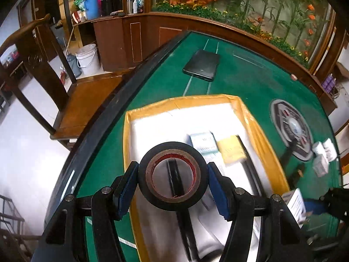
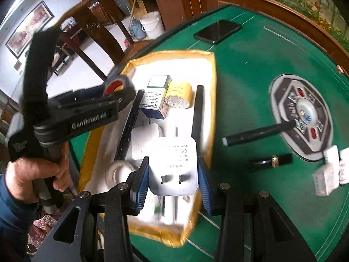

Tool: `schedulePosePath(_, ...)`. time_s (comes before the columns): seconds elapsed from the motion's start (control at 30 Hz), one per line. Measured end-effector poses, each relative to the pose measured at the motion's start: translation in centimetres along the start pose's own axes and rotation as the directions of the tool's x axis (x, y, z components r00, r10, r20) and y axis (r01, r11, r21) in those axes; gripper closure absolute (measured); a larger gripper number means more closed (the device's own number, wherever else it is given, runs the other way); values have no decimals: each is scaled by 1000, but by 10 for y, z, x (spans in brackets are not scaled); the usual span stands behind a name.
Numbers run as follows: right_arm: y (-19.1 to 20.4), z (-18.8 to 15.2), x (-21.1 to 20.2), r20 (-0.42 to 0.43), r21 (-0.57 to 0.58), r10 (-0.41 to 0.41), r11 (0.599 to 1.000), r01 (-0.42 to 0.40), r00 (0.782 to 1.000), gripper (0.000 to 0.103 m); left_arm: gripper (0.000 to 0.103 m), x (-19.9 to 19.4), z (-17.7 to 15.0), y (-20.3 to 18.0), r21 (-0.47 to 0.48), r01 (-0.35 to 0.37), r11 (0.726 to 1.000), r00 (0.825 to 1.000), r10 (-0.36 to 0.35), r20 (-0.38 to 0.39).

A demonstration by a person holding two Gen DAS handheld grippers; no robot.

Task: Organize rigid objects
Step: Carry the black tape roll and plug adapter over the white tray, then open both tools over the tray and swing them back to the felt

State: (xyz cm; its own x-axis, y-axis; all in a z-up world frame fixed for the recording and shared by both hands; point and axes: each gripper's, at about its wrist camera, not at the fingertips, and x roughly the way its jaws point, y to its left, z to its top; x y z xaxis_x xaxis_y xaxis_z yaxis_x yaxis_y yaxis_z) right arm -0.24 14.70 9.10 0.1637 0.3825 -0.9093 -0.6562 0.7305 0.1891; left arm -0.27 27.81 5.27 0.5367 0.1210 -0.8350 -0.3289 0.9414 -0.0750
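My left gripper [image 1: 173, 179] is shut on a black tape roll [image 1: 150, 187] with a red-brown core, held above the near end of a white tray with a yellow taped rim [image 1: 246, 111]. The right wrist view shows the same left gripper [image 2: 115, 87] with the roll at the tray's left rim. My right gripper [image 2: 173, 172] is shut on a white plug adapter [image 2: 174, 152], prongs toward the camera, over the tray's [image 2: 212, 83] near end. In the tray lie a small white-and-teal box [image 2: 156, 96], a yellow tape roll [image 2: 177, 93], a white tape roll [image 2: 116, 172] and black bars [image 2: 198, 113].
On the green felt table [image 1: 250, 80] lies a dark tablet [image 1: 201, 64], a round grey centre console [image 2: 302, 118], a black rod [image 2: 257, 134], a black strip with a nut [image 2: 272, 159] and small white boxes [image 2: 331, 170]. A wooden chair [image 1: 87, 100] stands left. A hand [image 2: 32, 174] grips the left tool.
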Motion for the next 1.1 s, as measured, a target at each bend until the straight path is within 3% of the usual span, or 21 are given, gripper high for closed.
schedulePosePath(0.53,4,15,44,-67,11,-55,998,56,996,63,36,33,17,16,-35,30,999,998,-31,-46)
schedulePosePath(0.63,7,17,43,-64,-3,-50,999,50,997,58,36,33,18,18,-52,32,998,999,-34,-42)
schedulePosePath(0.83,12,8,21,-23,-34,-35,999,35,999,42,35,17,18,18,-75,53,996,998,-55,-25)
schedulePosePath(0.97,2,-2,-6,40,-13,-7,1000,8,999,42,35,-2,16,7,-46,74,996,997,-74,1)
schedulePosePath(1.1,-31,-21,-39,101,78,20,997,-28,995,42,35,-20,13,-26,29,132,991,991,-132,5)
